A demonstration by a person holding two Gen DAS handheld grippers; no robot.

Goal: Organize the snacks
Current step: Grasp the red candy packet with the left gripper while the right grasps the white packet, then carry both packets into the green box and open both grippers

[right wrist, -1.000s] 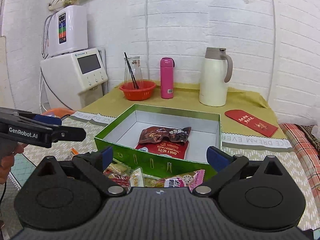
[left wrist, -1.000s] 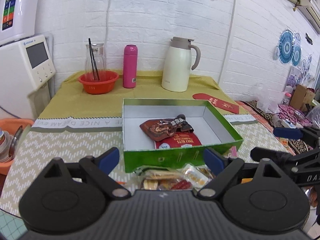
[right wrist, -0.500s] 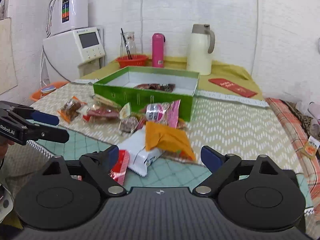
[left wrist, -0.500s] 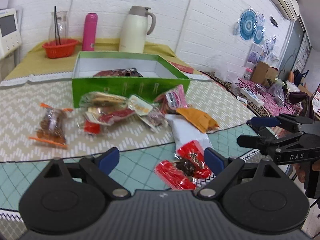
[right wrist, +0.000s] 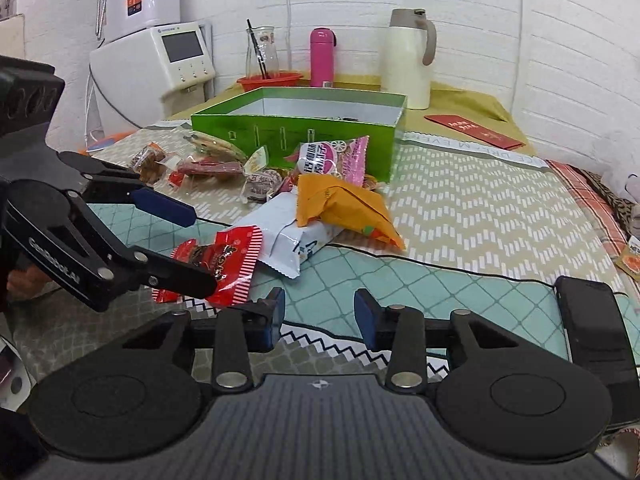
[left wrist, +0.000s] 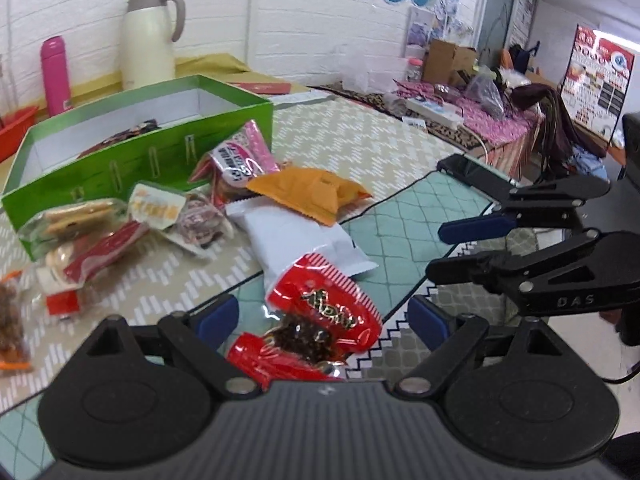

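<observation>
The glossy red crinkled-film snack packet (left wrist: 320, 320) lies on the teal patterned mat, touching the white packet (left wrist: 296, 240), between the spread fingers of the left gripper (left wrist: 324, 316), which do not press it; it looks light, soft and slippery, so I would pinch a flat sealed edge rather than the puffed middle; the right gripper (right wrist: 319, 316) is closing on nothing, over bare mat; a second ago both cameras faced the green cardboard box (right wrist: 296, 130) from above, now both sit low before the pile.
</observation>
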